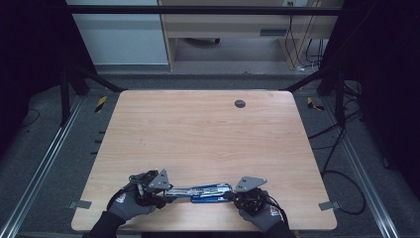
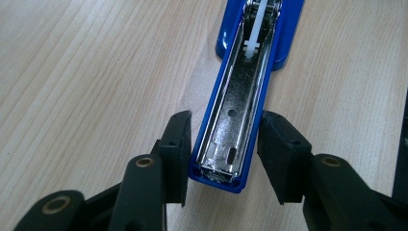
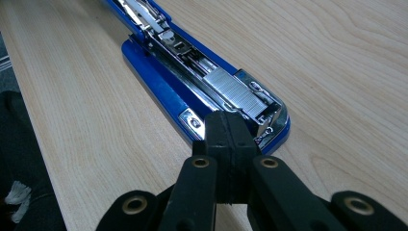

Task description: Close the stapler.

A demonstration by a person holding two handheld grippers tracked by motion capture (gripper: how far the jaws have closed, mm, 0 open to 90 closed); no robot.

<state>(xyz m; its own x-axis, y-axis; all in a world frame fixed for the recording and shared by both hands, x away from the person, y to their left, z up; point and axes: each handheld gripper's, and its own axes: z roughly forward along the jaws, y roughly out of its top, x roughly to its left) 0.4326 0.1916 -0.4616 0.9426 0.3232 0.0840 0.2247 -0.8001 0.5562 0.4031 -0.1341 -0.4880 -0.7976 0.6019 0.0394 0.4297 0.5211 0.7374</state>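
Apparently no readable writing | blue stapler [image 1: 200, 191] opened flat | table [image 1: 198, 129]

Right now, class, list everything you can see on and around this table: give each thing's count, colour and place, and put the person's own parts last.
Stapler: one, blue and silver, swung fully open, lying flat near the table's front edge between the two claws.
Staples: one strip, silver, loaded in the open tray at the end by the right claw.
Table: one, light wood, in the middle of the high view.
Grommet: one, dark and round, near the table's far edge.
Gloves: two, grey, at the front edge.
Left claw: one, black, jaws apart on either side of the stapler's top arm, a gap showing at the right pad.
Right claw: one, black, jaws shut together at the staple end.
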